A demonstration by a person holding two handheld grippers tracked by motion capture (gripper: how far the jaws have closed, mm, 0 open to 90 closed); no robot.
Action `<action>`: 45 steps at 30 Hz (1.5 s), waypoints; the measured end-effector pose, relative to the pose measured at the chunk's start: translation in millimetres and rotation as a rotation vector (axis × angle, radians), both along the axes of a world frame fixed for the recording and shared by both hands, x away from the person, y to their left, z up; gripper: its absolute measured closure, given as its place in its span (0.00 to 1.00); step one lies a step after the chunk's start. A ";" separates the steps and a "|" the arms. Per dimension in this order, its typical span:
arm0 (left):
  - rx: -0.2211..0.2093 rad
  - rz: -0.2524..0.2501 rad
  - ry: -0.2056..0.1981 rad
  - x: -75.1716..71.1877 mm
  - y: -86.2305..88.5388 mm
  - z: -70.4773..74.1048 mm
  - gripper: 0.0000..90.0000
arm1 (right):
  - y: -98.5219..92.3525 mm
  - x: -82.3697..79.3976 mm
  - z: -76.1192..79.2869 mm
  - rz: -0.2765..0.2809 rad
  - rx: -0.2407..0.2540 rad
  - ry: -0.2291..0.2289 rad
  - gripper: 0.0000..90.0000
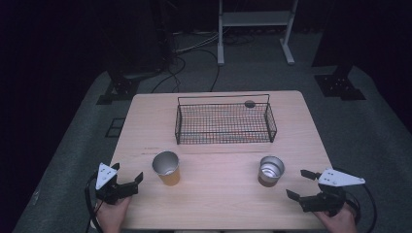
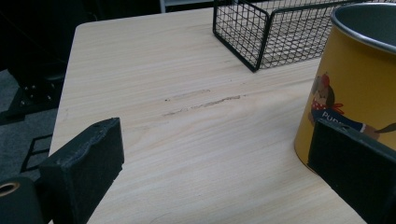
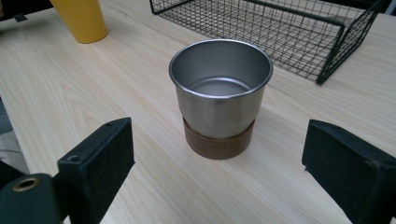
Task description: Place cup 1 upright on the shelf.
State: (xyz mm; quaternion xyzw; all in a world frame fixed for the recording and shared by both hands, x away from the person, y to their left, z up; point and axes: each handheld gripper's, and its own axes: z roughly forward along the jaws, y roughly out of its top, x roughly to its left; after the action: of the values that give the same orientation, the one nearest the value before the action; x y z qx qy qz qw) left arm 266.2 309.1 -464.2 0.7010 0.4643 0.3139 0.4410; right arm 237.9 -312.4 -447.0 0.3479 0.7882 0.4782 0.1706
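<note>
Both pairs of fingers stand wide and empty. Near the table's [image 1: 145,126] front-left corner, the left gripper [image 1: 127,183] lies level beside the yellow cup [image 1: 166,168]; a careless sweep could topple it. Toward the front-right corner, the right gripper [image 1: 300,184] faces the steel cup [image 3: 219,95], liable to skid.

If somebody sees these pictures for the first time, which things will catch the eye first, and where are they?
Two cups stand near the front of the wooden table: a yellow cup with a cartoon dog print on the left, and a steel cup with a brown base on the right. Behind them sits an empty black wire basket. The left tongs and right tongs are open, one beside each cup.
</note>
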 end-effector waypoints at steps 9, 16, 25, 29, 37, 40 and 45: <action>-0.005 -0.003 0.000 -0.5 1.3 0.7 0.03 | 21.7 16.3 -1.4 0.028 -0.040 0.049 0.02; -0.008 -0.005 -0.005 -0.5 1.5 0.9 0.03 | 27.8 28.3 -6.6 0.003 -0.047 0.078 0.01; -0.011 -0.006 -0.004 -0.5 2.4 1.4 0.03 | 35.4 43.1 -14.0 -0.009 -0.082 0.106 0.01; -0.013 -0.006 -0.008 -0.9 3.1 1.9 0.03 | 39.4 46.9 -15.6 -0.011 -0.090 0.111 0.01; -0.017 -0.007 -0.011 -1.2 3.3 2.1 0.03 | 46.1 54.6 -18.5 -0.010 -0.097 0.122 0.01; -0.019 -0.009 -0.011 -1.3 2.9 1.8 0.03 | 49.7 56.0 -19.1 -0.003 -0.099 0.133 0.01; -0.017 -0.010 -0.014 -1.6 2.4 2.7 0.03 | 55.6 60.3 -16.8 -0.003 -0.115 0.127 0.01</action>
State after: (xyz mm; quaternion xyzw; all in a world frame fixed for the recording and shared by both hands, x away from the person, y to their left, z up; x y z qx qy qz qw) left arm 264.6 311.5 -461.5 0.6972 0.4606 0.3126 0.4517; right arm 298.3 -256.8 -463.8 0.3684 0.8229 0.4090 0.1408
